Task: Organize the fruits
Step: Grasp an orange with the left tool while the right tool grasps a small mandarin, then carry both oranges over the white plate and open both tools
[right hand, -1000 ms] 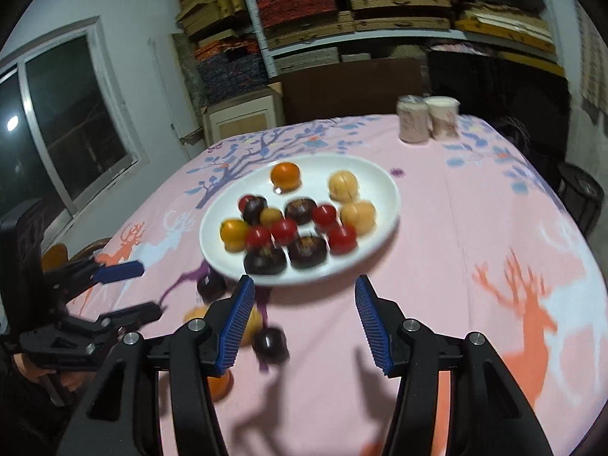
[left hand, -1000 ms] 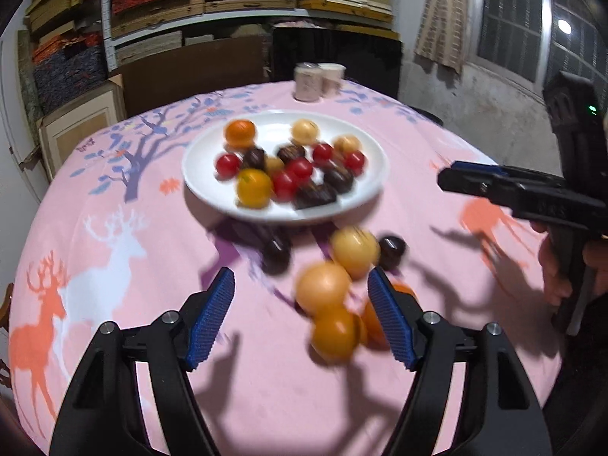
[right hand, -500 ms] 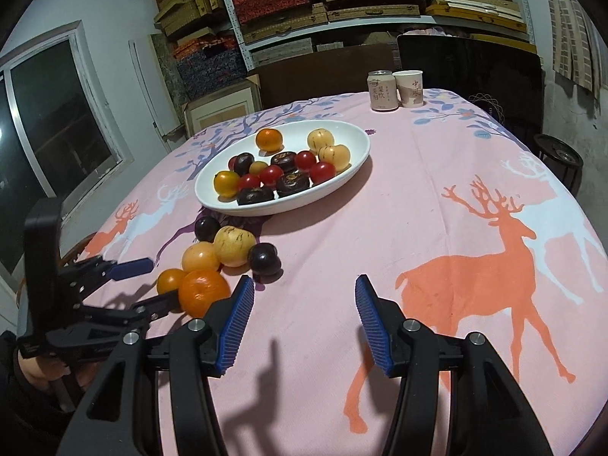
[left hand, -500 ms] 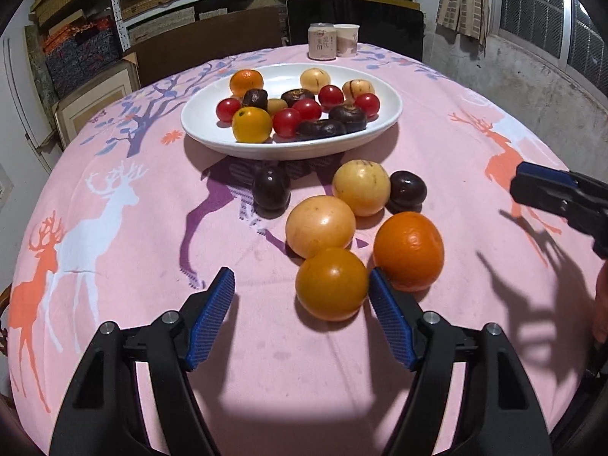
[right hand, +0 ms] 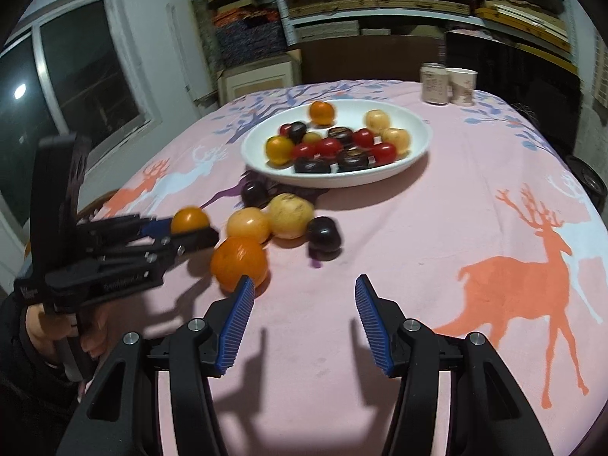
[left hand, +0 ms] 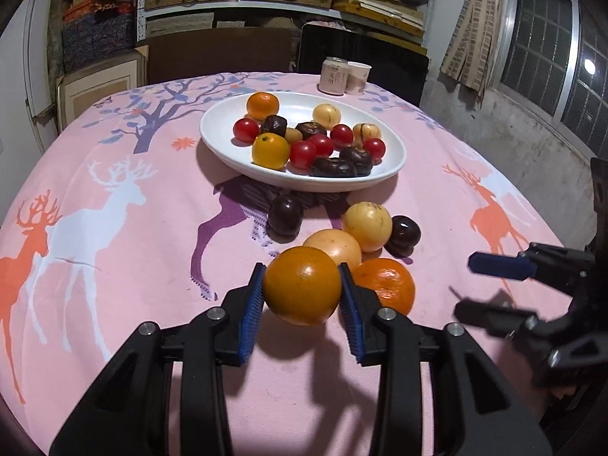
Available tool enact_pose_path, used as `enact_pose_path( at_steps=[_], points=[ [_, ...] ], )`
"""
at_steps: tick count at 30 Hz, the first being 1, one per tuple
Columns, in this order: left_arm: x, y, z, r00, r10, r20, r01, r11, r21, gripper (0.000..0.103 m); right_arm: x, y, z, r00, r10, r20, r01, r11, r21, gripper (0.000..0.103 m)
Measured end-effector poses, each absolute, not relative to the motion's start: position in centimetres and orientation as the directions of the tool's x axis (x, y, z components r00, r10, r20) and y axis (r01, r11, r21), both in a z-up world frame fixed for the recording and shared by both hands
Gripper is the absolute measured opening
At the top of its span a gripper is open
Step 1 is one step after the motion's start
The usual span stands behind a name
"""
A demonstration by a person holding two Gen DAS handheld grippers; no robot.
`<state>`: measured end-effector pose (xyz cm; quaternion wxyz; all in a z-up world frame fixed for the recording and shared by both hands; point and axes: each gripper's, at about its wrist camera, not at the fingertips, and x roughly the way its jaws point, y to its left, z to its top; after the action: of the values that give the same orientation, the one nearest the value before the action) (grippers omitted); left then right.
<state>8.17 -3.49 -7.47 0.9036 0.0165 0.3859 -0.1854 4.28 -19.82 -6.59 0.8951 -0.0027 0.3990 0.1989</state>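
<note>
My left gripper (left hand: 302, 290) is shut on a yellow-orange fruit (left hand: 303, 291), held just above the pink tablecloth; it also shows in the right wrist view (right hand: 189, 220). Beside it lie an orange (left hand: 385, 285), a pale orange fruit (left hand: 336, 247), a yellow fruit (left hand: 367, 226) and two dark plums (left hand: 285, 215) (left hand: 405, 231). The white plate (left hand: 220, 129) behind holds several red, orange, yellow and dark fruits. My right gripper (right hand: 302, 313) is open and empty, low over the cloth, right of the orange (right hand: 239, 262).
A can (left hand: 334, 75) and a paper cup (left hand: 357, 77) stand at the table's far edge. A dark chair back (left hand: 380, 57) and shelves stand behind the table. The round table's edge curves away on both sides.
My left gripper moved forward and closed on the yellow-orange fruit. My right gripper swung left toward the loose fruits.
</note>
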Motion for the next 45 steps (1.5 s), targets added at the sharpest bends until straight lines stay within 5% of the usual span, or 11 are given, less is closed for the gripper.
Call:
enact_pose_path(
  at_steps=[13, 15, 19, 45],
  points=[
    [9.2, -2.3, -8.4, 0.6, -0.309, -0.738, 0.301, 0.942, -0.15, 0.037, 7.6, -14.3, -8.0, 0.558, 0.298, -0.774, -0.404, 0.913, 0.06, 0.056],
    [9.2, -2.3, -8.5, 0.599, -0.309, -0.739, 0.301, 0.942, -0.15, 0.037, 7.9, -14.3, -8.3, 0.543, 0.305, -0.782, -0.4, 0.913, 0.078, 0.047],
    [9.3, -2.3, -8.6, 0.595, -0.31, -0.742, 0.301, 0.942, -0.152, 0.037, 7.7, -14.9, -8.2, 0.545, 0.307, -0.78, -0.374, 0.922, 0.102, 0.046],
    [8.8, -3.5, -5.1, 0.65, -0.285, -0.705, 0.331, 0.941, -0.074, 0.037, 6.8, -24.2, -2.8, 0.671, 0.317, -0.67, -0.255, 0.948, 0.193, 0.046]
  ],
)
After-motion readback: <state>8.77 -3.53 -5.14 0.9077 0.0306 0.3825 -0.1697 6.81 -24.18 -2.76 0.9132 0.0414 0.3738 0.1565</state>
